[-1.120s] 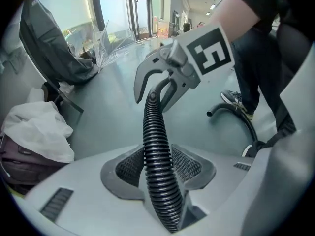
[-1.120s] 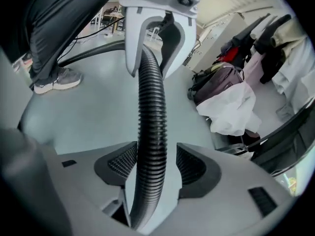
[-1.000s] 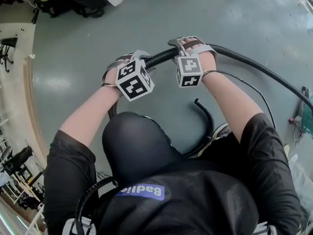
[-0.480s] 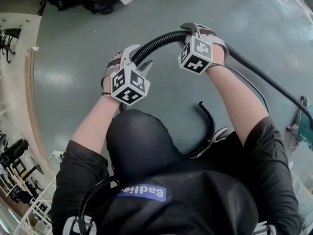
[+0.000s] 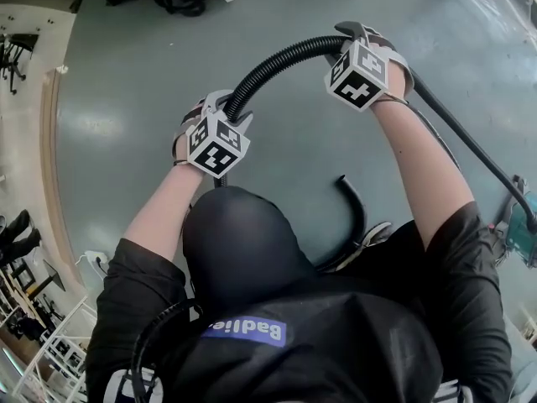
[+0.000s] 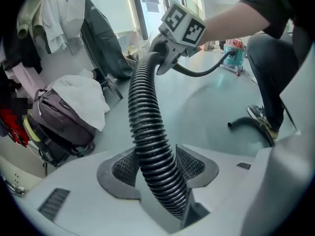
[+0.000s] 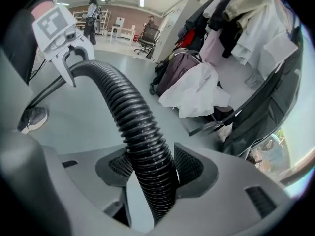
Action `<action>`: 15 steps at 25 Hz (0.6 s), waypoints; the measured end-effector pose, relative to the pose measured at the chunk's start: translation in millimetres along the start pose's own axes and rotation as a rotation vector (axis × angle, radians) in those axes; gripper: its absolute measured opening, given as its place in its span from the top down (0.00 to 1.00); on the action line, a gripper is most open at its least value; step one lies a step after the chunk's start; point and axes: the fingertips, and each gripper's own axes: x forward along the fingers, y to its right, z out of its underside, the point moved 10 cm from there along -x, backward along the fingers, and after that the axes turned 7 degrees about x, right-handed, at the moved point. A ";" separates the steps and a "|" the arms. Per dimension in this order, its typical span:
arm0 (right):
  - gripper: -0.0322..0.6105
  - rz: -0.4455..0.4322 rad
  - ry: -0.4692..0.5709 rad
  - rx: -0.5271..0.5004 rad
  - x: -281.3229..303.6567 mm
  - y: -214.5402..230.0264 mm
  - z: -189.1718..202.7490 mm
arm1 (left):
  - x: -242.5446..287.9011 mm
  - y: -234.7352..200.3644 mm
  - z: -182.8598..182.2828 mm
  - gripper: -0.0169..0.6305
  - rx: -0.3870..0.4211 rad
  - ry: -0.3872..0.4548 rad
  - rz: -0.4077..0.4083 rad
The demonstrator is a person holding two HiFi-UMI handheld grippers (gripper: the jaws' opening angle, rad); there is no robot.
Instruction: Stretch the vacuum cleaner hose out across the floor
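Grey floor [image 5: 117,82] below. Ribbed black hose [image 5: 277,61] is held arched in the air, clamped nearest by left gripper [image 6: 156,170], jaws just closed further, and farther out by right gripper [image 7: 150,168], jaws just eased wider. Remainder is trailed across floor.

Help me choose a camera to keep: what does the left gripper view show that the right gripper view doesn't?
Only the left gripper view: the right gripper, jaws just opened wider round the hose, and a black tube on the floor. Only the right gripper view: the left gripper, jaws just closing in, and an office chair. Both: the hose between that view's own jaws, bags under a white cloth.
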 end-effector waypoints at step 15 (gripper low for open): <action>0.50 -0.092 0.183 -0.525 -11.5 -120.8 -114.2 | -54.7 -50.0 -32.4 0.63 0.221 -0.088 0.212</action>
